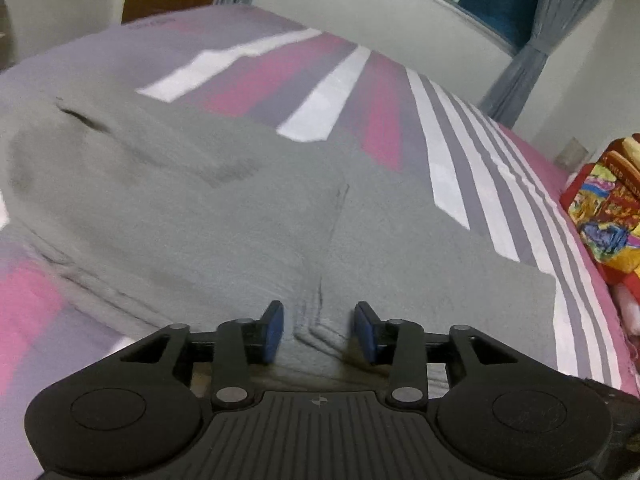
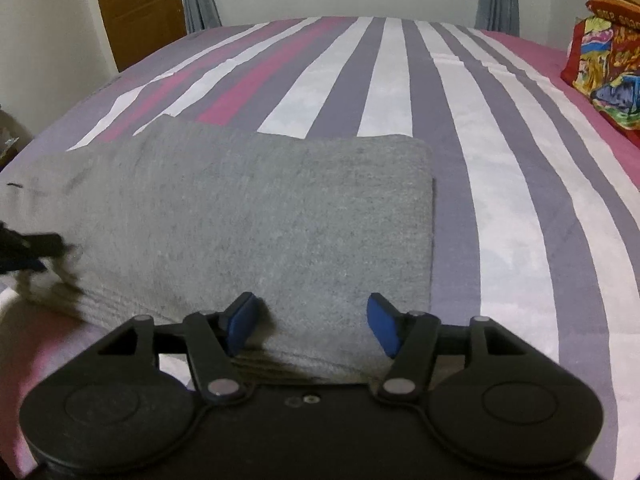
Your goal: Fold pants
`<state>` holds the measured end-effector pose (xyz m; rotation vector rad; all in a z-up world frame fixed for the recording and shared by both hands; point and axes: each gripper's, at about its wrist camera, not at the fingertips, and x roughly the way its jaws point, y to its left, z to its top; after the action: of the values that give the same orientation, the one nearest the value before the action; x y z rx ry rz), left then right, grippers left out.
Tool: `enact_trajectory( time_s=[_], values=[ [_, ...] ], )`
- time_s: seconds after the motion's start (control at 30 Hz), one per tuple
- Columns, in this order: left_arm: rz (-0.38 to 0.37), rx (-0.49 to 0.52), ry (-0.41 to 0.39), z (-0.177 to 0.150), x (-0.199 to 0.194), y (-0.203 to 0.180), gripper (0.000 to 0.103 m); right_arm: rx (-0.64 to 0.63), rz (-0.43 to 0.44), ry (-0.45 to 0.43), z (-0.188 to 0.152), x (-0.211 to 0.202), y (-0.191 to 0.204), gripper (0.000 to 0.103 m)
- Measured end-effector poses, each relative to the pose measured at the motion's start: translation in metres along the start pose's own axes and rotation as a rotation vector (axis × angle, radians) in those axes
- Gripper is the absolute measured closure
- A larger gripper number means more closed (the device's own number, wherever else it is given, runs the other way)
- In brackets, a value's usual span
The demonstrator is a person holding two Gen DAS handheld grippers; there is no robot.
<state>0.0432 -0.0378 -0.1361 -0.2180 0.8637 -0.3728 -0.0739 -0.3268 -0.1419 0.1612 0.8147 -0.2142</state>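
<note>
The grey pants [image 1: 240, 208] lie flat on a bed covered by a striped sheet [image 1: 452, 152] in pink, purple-grey and white, and both tools sit at the garment's near edge. In the left wrist view the left gripper [image 1: 319, 330] hovers low over that edge with its jaws apart at a moderate width, nothing between the blue pads [image 1: 273, 330]; directly in the gap, and running away from it up the cloth, is a dark seam or crease with a small bunch of wrinkled fabric at the hem. The grey cloth spreads away from this gripper to both sides, with a dark slit-like pocket mark far off to the upper left. In the right wrist view the right gripper [image 2: 313, 322] is likewise spread wide and holding nothing, its blue pads [image 2: 240, 326] straddling the near edge of the pants [image 2: 256, 216], where several stacked layers of cloth show just below the fingertips. From here the garment reads as a folded rectangle whose right-hand edge ends a little to the right of this gripper, with bare striped sheet [image 2: 500, 184] beyond it. At the far left of the same view the left gripper [image 2: 38, 254] shows as a dark blurred shape against the pants' edge, well apart from the right one. A brightly printed red and yellow bundle [image 2: 608, 68] rests at the bed's right side, and a brown wooden door [image 2: 136, 8] stands beyond the bed's far left corner.
</note>
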Motion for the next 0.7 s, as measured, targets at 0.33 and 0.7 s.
enact_trajectory(
  time_s=[0.33, 0.7],
  values=[
    [-0.095, 0.164, 0.019, 0.038, 0.02, -0.06, 0.064, 0.033, -0.029, -0.096, 0.044, -0.004, -0.013, 0.043],
    [-0.003, 0.282, 0.135, 0.043, 0.102, -0.079, 0.064, -0.031, -0.097, -0.011, 0.052, 0.064, -0.021, 0.042]
  ],
)
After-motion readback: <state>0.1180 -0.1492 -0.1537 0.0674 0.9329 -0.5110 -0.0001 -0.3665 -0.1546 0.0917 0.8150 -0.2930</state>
